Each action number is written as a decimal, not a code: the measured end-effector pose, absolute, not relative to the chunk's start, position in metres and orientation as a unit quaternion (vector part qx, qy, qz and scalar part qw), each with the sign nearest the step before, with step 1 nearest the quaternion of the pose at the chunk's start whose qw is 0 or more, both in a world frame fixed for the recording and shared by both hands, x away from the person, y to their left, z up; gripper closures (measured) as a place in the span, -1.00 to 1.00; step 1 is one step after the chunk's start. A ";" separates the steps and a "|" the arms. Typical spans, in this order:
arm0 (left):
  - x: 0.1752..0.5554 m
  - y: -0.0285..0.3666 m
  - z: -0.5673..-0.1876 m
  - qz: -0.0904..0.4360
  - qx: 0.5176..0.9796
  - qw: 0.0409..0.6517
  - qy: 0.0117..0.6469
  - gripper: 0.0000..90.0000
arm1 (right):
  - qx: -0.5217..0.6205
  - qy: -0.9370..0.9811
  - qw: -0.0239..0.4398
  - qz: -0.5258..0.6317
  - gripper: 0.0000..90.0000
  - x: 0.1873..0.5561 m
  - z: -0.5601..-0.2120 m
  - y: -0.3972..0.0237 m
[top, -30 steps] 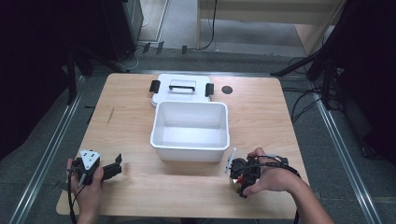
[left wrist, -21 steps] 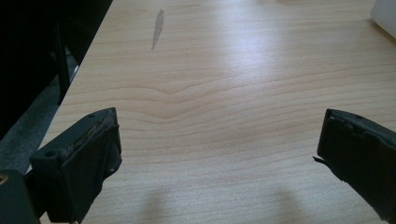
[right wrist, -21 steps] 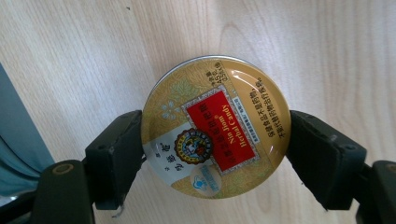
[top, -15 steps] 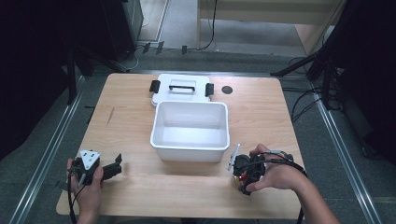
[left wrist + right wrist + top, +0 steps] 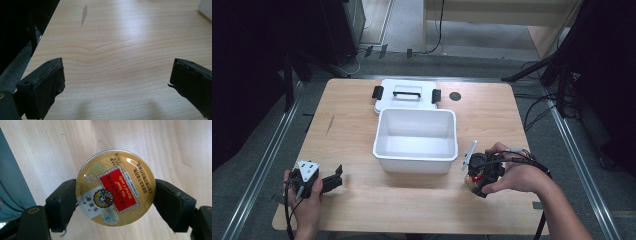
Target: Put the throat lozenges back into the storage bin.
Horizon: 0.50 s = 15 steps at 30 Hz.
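While the right gripper [image 5: 113, 195] clamps a round gold candy tin [image 5: 115, 188], it hangs above the table [image 5: 362, 135].
Left gripper [image 5: 115, 82] gapes wide, empty, near the white bin [image 5: 416, 141].

Round gold tin [image 5: 115, 188], "Nin Jiom Herbal Candy" (red label)

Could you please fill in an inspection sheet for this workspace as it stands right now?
Surface: light wooden table, with a grey smear near its left edge.
Job's things: round gold candy tin with a red label; open white bin, nothing seen inside; its white lid with black clips lies flat behind it.
Clutter: a small dark disc right of the lid.
Grippers: right gripper clamped on the tin's rim, beside the bin; left gripper open, nothing between its jaws.
Cables: black cable across the right hand.
Surroundings: grey floor, loose cables, dark stands.
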<state>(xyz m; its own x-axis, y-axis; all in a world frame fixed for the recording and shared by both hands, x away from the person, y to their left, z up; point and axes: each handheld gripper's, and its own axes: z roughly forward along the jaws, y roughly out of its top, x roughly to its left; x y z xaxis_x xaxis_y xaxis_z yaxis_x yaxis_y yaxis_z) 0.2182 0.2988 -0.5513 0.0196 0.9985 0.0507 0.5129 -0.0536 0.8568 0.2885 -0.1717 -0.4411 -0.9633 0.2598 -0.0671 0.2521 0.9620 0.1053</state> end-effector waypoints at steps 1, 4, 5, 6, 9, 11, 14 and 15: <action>0.218 0.299 -0.551 0.361 0.630 0.337 0.600 -1.00 | 0.128 0.990 0.041 0.050 -0.50 0.290 -0.439 -0.172; 0.218 0.299 -0.551 0.360 0.630 0.337 0.600 -1.00 | 0.131 0.989 0.045 0.048 -0.50 0.293 -0.435 -0.173; 0.218 0.299 -0.551 0.359 0.630 0.337 0.600 -1.00 | 0.131 0.989 0.047 0.048 -0.50 0.295 -0.433 -0.173; 0.218 0.299 -0.551 0.359 0.630 0.337 0.600 -1.00 | 0.134 0.989 0.047 0.048 -0.50 0.297 -0.431 -0.173; 0.218 0.299 -0.551 0.359 0.630 0.338 0.601 -1.00 | 0.134 0.989 0.046 0.050 -0.50 0.301 -0.427 -0.174; 0.218 0.299 -0.551 0.359 0.630 0.337 0.600 -1.00 | 0.137 0.988 0.047 0.052 -0.50 0.306 -0.422 -0.174; 0.218 0.299 -0.551 0.359 0.630 0.338 0.600 -1.00 | 0.135 0.988 0.046 0.050 -0.50 0.309 -0.419 -0.175; 0.218 0.299 -0.551 0.359 0.629 0.339 0.601 -1.00 | 0.133 0.989 0.049 0.049 -0.50 0.310 -0.418 -0.175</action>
<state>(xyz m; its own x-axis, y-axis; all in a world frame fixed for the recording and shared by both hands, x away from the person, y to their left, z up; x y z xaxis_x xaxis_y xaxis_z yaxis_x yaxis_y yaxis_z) 0.2183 0.2991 -0.5514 0.0199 0.9988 0.0446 0.5119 -0.0485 0.8577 0.3101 -0.1748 -0.4184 -0.9597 0.2684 -0.0832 0.2588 0.9596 0.1102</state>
